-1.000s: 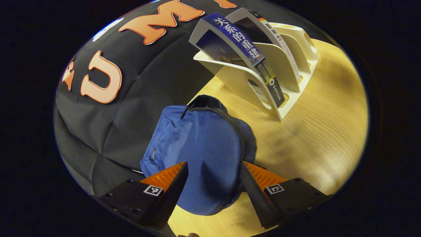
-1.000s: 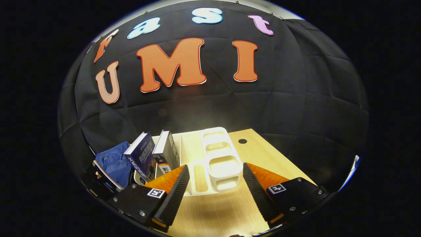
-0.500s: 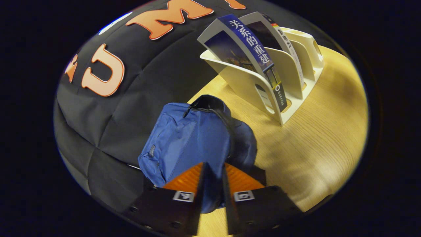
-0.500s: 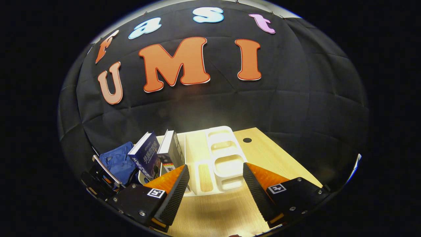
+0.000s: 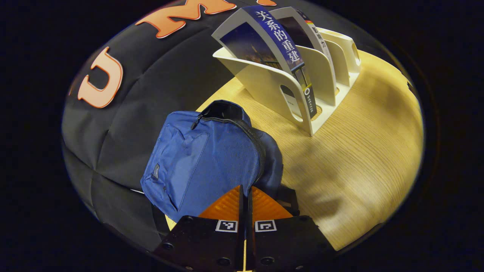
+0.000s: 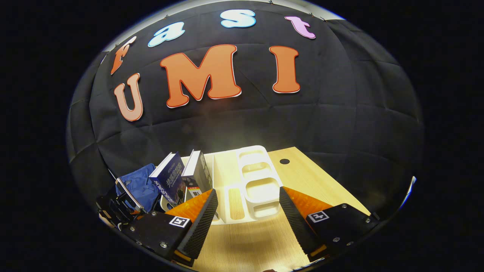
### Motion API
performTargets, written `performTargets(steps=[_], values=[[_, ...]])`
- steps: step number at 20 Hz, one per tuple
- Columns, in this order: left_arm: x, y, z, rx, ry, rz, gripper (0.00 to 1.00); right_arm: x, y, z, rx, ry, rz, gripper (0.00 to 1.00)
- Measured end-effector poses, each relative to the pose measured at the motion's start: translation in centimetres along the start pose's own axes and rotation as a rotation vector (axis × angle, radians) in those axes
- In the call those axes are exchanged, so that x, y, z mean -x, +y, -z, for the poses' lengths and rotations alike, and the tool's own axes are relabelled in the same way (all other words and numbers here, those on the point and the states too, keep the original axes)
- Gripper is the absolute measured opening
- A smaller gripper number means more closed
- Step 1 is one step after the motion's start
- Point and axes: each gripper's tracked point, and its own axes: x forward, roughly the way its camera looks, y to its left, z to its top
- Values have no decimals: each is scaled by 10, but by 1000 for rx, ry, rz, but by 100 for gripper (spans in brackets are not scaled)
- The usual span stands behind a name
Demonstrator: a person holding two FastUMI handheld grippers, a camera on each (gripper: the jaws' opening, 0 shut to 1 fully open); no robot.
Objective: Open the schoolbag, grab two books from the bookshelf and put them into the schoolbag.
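Tabletop (image 5: 359, 151): left hand-held gripper (image 5: 245, 196) pinching schoolbag (image 5: 211, 155)

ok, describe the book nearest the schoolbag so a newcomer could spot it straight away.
Start at the white bookshelf on the wooden table, behind the blue schoolbag. Two books lean in its slots; the one meant is the blue-spined book in the outermost slot, closest to the bag. Its neighbour, the white-spined book, sits one slot further away.

Light wood-grain worktop (image 5: 359, 151) before my tool. On it stand a blue schoolbag (image 5: 204, 155), near the booth wall, and just beside it a white bookshelf (image 5: 287, 87) holding two leaning books (image 5: 280, 41).
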Motion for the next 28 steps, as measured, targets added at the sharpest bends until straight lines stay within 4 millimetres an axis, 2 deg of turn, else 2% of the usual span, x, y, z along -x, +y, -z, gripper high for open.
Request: performTargets(steps=[5,10,14,16,22,27,28], values=[[13,11,-6,14,-2,110,1,-4,15,-8,-51,-18,-37,97],[44,46,-19,40,-18,295,1,-1,35,-11,-62,-58,32,98],[67,91,-36,-44,-58,389,1,6,58,-16,-95,-103,92,97],[72,113,-42,-104,-93,410,1,8,66,-17,-93,-127,121,97],[79,182,-63,-256,-156,359,1,20,87,-19,-133,-167,183,97],[84,249,-100,-249,-230,226,1,23,92,-27,-138,-163,176,97],[86,254,-102,-231,-232,224,0,24,93,-30,-139,-169,176,97]])
